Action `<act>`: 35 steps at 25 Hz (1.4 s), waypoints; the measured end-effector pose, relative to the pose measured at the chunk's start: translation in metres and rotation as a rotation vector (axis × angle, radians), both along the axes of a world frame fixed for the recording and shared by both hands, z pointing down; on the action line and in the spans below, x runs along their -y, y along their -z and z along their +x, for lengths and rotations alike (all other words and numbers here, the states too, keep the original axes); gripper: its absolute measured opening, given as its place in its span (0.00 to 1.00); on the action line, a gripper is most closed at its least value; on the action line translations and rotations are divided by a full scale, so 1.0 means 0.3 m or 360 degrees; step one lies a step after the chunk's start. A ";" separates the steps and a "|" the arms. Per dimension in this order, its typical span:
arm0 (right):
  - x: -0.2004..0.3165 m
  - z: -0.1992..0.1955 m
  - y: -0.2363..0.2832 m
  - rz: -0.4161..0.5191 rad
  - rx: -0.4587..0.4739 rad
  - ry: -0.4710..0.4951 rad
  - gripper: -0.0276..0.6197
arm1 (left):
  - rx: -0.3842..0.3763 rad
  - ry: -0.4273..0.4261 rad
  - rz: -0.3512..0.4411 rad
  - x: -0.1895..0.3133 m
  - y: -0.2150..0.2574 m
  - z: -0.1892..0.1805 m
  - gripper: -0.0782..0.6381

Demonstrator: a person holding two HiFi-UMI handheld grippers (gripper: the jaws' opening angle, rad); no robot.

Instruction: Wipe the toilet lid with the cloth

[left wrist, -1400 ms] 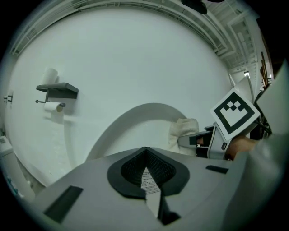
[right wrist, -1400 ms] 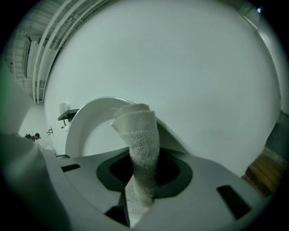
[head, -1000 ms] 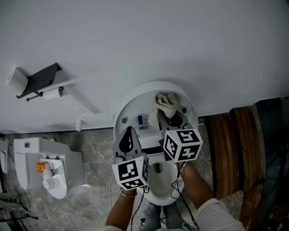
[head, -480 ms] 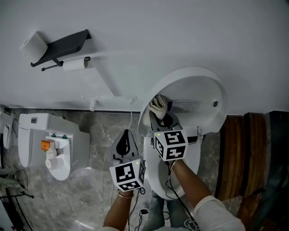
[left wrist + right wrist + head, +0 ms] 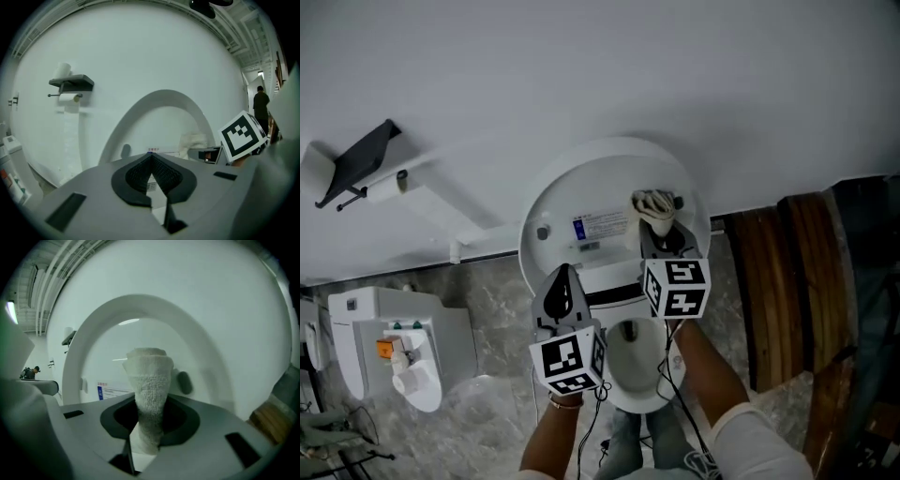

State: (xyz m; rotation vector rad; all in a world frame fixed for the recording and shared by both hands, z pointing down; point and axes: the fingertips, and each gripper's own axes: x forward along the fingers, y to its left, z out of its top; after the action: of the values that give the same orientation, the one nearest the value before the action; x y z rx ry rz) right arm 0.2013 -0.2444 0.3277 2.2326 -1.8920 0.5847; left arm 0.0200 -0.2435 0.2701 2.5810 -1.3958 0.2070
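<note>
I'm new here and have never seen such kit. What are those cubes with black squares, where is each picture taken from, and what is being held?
There is no robot: a person holds a pair of tongs in each hand, and the patterned cubes are part of them. The head view comes from a camera on the person's head, looking down at the toilet lid, which stands raised against the wall. The two gripper views come from cameras riding on the tongs. The right tongs are shut on a pale cloth, held before the lid's inner face. The left tongs are shut and empty.
</note>
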 end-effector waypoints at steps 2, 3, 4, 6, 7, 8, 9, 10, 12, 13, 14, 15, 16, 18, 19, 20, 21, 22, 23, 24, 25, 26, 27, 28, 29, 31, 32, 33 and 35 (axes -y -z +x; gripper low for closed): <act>-0.053 0.107 -0.013 -0.0017 0.0012 -0.0106 0.20 | 0.0003 -0.0062 0.0000 -0.025 -0.005 0.083 0.11; -0.075 0.142 -0.020 -0.0025 0.0020 -0.0134 0.20 | 0.0007 -0.0091 0.0000 -0.039 -0.009 0.120 0.11; -0.090 0.162 -0.024 -0.0031 0.0024 -0.0142 0.20 | 0.0008 -0.0115 -0.0004 -0.051 -0.013 0.155 0.11; -0.105 0.172 -0.024 -0.0037 0.0002 -0.0145 0.20 | -0.0003 -0.0148 -0.0024 -0.073 -0.020 0.210 0.11; -0.108 0.173 -0.024 -0.0036 -0.0009 -0.0151 0.20 | -0.0011 -0.0159 -0.0034 -0.082 -0.023 0.228 0.11; -0.112 0.174 -0.024 -0.0032 -0.0006 -0.0161 0.20 | -0.0015 -0.0166 -0.0039 -0.089 -0.025 0.240 0.11; -0.117 0.178 -0.027 -0.0028 0.0009 -0.0175 0.20 | -0.0016 -0.0170 -0.0038 -0.096 -0.026 0.245 0.11; -0.122 0.182 -0.030 -0.0024 0.0027 -0.0187 0.20 | -0.0016 -0.0171 -0.0035 -0.102 -0.025 0.244 0.11; -0.125 0.175 -0.035 -0.0018 0.0057 -0.0182 0.20 | -0.0009 -0.0156 -0.0025 -0.104 -0.023 0.217 0.11; -0.121 0.156 -0.035 -0.0011 0.0071 -0.0162 0.20 | -0.0006 -0.0136 -0.0022 -0.100 -0.023 0.191 0.11; -0.114 0.125 -0.032 -0.0001 0.0083 -0.0132 0.20 | -0.0003 -0.0108 -0.0022 -0.094 -0.025 0.157 0.11; -0.103 0.081 -0.027 0.0013 0.0092 -0.0093 0.20 | 0.0000 -0.0073 -0.0028 -0.086 -0.031 0.116 0.11; -0.088 0.026 -0.023 0.0031 0.0102 -0.0046 0.20 | 0.0004 -0.0033 -0.0038 -0.078 -0.040 0.070 0.11; -0.049 -0.113 -0.024 0.0064 0.0143 0.0073 0.20 | 0.0017 0.0051 -0.0060 -0.060 -0.063 -0.032 0.11; -0.026 -0.191 -0.030 0.0077 0.0175 0.0139 0.20 | 0.0023 0.0091 -0.0067 -0.049 -0.075 -0.085 0.11; -0.002 -0.271 -0.039 0.0091 0.0210 0.0206 0.20 | 0.0028 0.0129 -0.0070 -0.036 -0.087 -0.141 0.11; 0.021 -0.352 -0.050 0.0104 0.0244 0.0270 0.20 | 0.0031 0.0165 -0.0072 -0.023 -0.100 -0.197 0.11; 0.041 -0.431 -0.062 0.0114 0.0270 0.0332 0.20 | 0.0031 0.0201 -0.0075 -0.011 -0.116 -0.252 0.11; 0.056 -0.506 -0.076 0.0117 0.0280 0.0393 0.20 | 0.0030 0.0241 -0.0084 -0.004 -0.135 -0.306 0.11; 0.066 -0.574 -0.093 0.0110 0.0273 0.0451 0.20 | 0.0029 0.0284 -0.0100 -0.004 -0.157 -0.358 0.11; 0.073 -0.634 -0.113 0.0095 0.0256 0.0503 0.20 | 0.0030 0.0327 -0.0121 -0.008 -0.181 -0.405 0.11; 0.081 -0.685 -0.135 0.0076 0.0237 0.0545 0.20 | 0.0030 0.0364 -0.0142 -0.014 -0.204 -0.446 0.11; 0.092 -0.725 -0.154 0.0059 0.0221 0.0576 0.20 | 0.0030 0.0390 -0.0162 -0.019 -0.225 -0.480 0.11; 0.105 -0.753 -0.170 0.0048 0.0206 0.0595 0.20 | 0.0027 0.0407 -0.0180 -0.023 -0.243 -0.504 0.11; 0.119 -0.768 -0.184 0.0039 0.0186 0.0602 0.20 | 0.0024 0.0417 -0.0196 -0.025 -0.258 -0.519 0.11; 0.144 -0.766 -0.206 0.0021 0.0142 0.0586 0.20 | 0.0025 0.0417 -0.0217 -0.029 -0.280 -0.529 0.11; 0.152 -0.750 -0.216 0.0010 0.0126 0.0563 0.20 | 0.0027 0.0406 -0.0225 -0.030 -0.289 -0.523 0.11; 0.156 -0.723 -0.226 -0.0002 0.0114 0.0533 0.20 | 0.0030 0.0389 -0.0230 -0.032 -0.296 -0.510 0.11; 0.151 -0.642 -0.241 -0.0024 0.0096 0.0455 0.20 | 0.0033 0.0343 -0.0231 -0.034 -0.302 -0.462 0.11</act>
State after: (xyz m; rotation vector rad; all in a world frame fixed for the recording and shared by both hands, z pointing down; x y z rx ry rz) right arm 0.0086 -0.2898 0.4001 1.9047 -2.1751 0.6212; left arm -0.1185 -0.2333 0.3606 2.2992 -1.5895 0.2903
